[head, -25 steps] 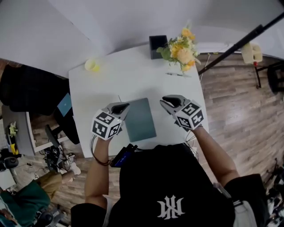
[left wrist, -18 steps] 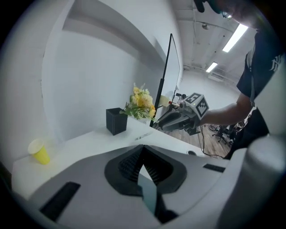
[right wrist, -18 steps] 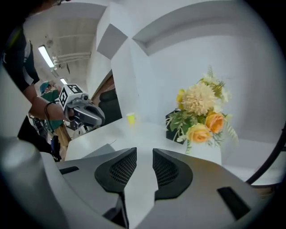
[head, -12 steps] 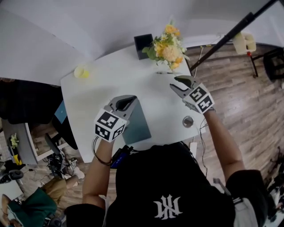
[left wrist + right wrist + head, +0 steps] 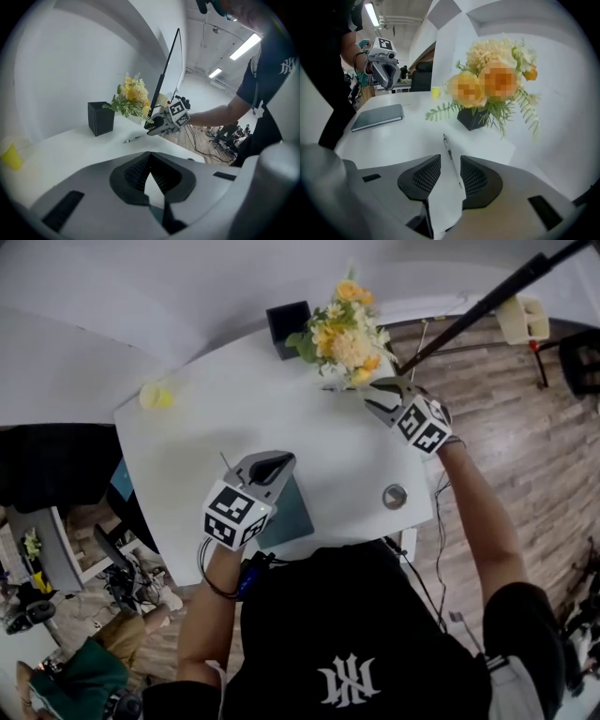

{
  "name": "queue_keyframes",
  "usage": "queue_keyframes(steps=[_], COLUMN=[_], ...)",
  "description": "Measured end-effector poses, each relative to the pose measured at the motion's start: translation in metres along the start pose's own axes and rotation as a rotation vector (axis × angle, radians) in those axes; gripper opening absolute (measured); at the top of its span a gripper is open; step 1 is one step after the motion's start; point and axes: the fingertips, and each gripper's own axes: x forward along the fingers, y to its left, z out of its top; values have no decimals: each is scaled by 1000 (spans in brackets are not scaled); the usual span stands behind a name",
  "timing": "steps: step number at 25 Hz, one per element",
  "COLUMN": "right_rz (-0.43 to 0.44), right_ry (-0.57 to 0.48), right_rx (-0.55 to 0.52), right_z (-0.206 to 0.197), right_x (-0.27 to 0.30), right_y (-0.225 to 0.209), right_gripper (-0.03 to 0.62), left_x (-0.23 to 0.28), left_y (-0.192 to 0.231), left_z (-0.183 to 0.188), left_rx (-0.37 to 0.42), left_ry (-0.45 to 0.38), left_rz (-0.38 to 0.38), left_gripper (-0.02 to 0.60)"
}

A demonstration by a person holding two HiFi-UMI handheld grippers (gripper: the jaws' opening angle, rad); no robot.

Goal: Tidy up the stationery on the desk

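Hovering low over the white worktop, the right claw is spread narrowly, and a pen lies flat in the gap between its jaws, not gripped. The pen points toward the yellow flowers just beyond. Well apart, the left claw hangs above a dark green notebook, its tips together and holding nothing.

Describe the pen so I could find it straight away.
On the white desk, find the yellow-orange flowers at its far edge. The pen lies flat just in front of them. It is the only thin, pale stick there.
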Motion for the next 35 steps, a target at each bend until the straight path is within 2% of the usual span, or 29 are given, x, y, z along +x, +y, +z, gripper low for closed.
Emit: queue_keyframes(steps=[7,12,21,35], right_rz=[45,69,125,104], right_ry=[31,22,48,27], right_rx=[-21,30,-40,-46], right_z=[-10,-14,-22,-9], right_x=[25,35,39,12], right_y=[-10,-8,-2,21], right_gripper=[129,106,73,70], left_x=[3,8,5,-15], left_y=[11,19,40,35], left_z=[-13,-20,-23,-16], left_rx=[-58,-77,-108,-104], left_ry=[22,42,50,-7], left_rz=[2,1,32,59], left_gripper=[2,2,2,2])
